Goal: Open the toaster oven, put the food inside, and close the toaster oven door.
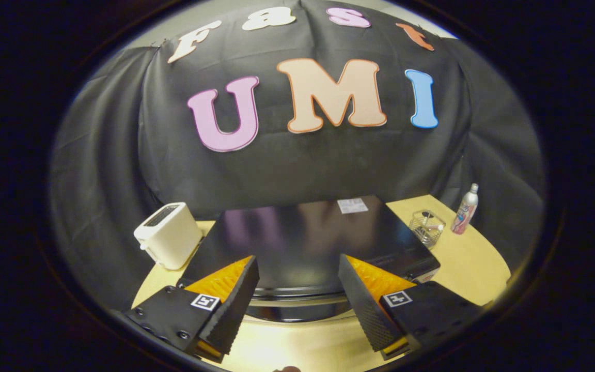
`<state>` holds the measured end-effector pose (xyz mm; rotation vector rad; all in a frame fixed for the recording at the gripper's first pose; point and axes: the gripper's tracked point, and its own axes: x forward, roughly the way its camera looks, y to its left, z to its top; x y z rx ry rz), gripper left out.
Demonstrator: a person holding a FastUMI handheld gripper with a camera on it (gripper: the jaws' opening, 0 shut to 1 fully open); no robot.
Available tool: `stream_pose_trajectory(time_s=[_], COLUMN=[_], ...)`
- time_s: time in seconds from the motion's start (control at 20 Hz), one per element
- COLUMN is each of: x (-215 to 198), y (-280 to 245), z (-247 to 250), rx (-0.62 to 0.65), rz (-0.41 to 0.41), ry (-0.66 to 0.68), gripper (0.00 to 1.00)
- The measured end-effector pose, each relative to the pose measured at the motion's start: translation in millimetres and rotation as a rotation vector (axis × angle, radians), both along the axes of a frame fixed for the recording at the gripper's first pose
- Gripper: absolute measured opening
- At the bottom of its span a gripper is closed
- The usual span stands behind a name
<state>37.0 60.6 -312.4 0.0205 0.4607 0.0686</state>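
The black toaster oven [302,237] stands on the wooden table, and I look down on its glossy top from above and in front. A small white label [352,205] lies at the back of that top. Along the oven's front edge, between my fingers, runs a silvery strip [297,299] that looks like the door handle. I cannot tell whether the door is open or closed. My gripper [297,258] hovers open over the front of the oven, with nothing between its fingers.
A white slot toaster [169,235] stands close to the oven's left side. To the right of the oven are a small wire basket [426,226] and a pink-and-white bottle [465,209]. Bare table [463,263] lies to the right and under my fingers.
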Motion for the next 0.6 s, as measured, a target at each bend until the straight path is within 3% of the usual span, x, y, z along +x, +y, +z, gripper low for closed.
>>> stream_pose_trajectory(time_s=[0.6], x=[-24.8], y=[-5.2], z=[-12.4], rx=[-0.060], rz=[-0.013], ry=[0.021], gripper=[0.99])
